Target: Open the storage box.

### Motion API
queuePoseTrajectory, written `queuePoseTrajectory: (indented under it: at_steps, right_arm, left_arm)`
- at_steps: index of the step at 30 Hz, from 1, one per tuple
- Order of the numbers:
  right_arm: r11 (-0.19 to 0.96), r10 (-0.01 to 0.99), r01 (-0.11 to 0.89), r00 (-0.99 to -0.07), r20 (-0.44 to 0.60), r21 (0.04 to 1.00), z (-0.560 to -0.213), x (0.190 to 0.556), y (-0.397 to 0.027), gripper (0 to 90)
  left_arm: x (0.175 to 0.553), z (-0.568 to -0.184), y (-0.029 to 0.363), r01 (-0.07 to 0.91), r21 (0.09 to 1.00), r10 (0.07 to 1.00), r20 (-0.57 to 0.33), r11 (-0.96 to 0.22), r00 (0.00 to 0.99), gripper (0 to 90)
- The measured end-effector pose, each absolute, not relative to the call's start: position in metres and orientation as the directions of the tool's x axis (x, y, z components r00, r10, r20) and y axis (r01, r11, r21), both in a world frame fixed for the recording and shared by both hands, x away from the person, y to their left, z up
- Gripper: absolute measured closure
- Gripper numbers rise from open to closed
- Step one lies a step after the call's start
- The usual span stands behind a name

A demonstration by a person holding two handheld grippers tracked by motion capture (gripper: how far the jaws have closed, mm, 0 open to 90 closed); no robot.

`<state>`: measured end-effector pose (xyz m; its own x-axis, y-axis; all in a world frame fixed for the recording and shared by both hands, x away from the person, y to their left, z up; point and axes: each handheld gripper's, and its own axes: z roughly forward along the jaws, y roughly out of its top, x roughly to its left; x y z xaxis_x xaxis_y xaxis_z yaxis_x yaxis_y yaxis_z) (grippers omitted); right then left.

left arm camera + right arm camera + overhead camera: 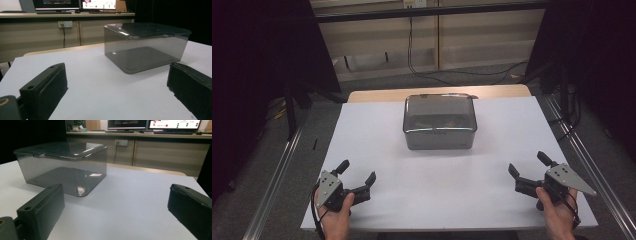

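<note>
A smoky see-through plastic box [439, 121] with its lid on stands at the middle back of the white table [377, 150]. It looks empty through its walls in the left gripper view [146, 47] and the right gripper view [63, 166]. My left gripper [357, 172] rests near the front left corner, held by a hand, jaws wide apart with nothing between them. At the front right, my right gripper [528, 164] is also open and empty. Both point toward the box from well short of it.
Metal rails [277, 175] run along both sides of the table. Behind it stand a wooden cabinet [437, 35] with hanging cables and a desk with monitors [150, 125]. Dark curtains close off both sides.
</note>
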<state>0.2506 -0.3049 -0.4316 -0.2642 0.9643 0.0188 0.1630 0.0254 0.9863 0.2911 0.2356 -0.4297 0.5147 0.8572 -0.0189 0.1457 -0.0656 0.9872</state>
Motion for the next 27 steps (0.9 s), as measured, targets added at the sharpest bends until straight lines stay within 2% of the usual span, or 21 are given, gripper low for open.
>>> queuePoseTrajectory:
  at_steps: [17,27]
  right_arm:
    - [0.031,0.954,0.164,-0.3,0.02,0.986,-0.43,0.254,-0.301,0.1]
    - [0.066,0.937,0.163,-0.35,-0.004,0.984,-0.425,0.262,-0.281,0.5]
  left_arm:
    - [0.29,-0.43,0.231,0.152,0.987,0.863,-0.026,-0.059,0.504,3.5]
    - [0.285,-0.429,0.231,0.152,0.987,0.884,-0.021,-0.057,0.467,3.6]
